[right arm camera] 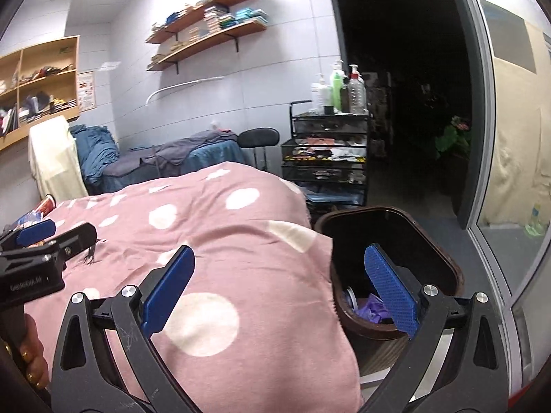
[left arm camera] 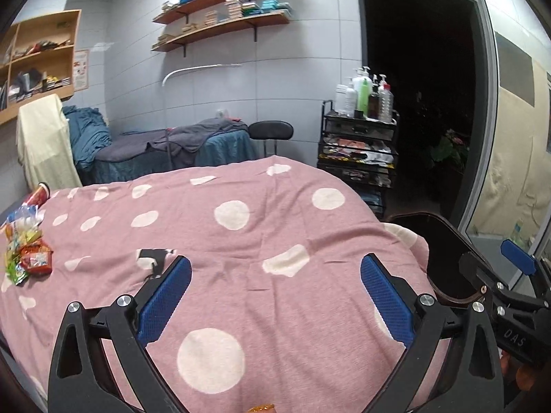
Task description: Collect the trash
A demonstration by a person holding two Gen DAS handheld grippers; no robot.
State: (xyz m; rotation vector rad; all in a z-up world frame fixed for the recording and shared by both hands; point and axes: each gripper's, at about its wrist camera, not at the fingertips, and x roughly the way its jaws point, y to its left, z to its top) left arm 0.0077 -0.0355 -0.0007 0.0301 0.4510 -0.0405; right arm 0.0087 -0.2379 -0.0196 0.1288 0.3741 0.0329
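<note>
At the far left edge of the pink polka-dot blanket (left arm camera: 275, 241) lies the trash: a loose heap of snack wrappers (left arm camera: 26, 247), crinkled clear film over orange, red and green packets, with a red paper cup (left arm camera: 40, 195) tipped on its side just behind it. These look light and soft, the sort of foil and plastic that slides and crumples rather than resists; a pinch on a bunched fold or a crimped packet end would likely hold better than a grab at a flat, slick face, and the cup, thin-walled and easily crushed, is probably best taken by its rim. A small dark scrap (left arm camera: 155, 258) sits on the blanket nearer the middle, though it is too blurred to tell whether it is litter or part of the cloth. The left gripper (left arm camera: 275, 296) hovers over the middle of the bed with its blue-padded fingers (left arm camera: 165, 303) spread wide and nothing between them, well apart from the wrapper heap. Further right, the right gripper (right arm camera: 279, 289) is likewise wide apart and empty, one finger over the blanket and the other over the mouth of a dark brown trash bin (right arm camera: 451, 268) that stands just beside the bed's right edge. Inside the bin a purple crumpled piece (right arm camera: 373, 309) and something pale and round already rest at the bottom.
</note>
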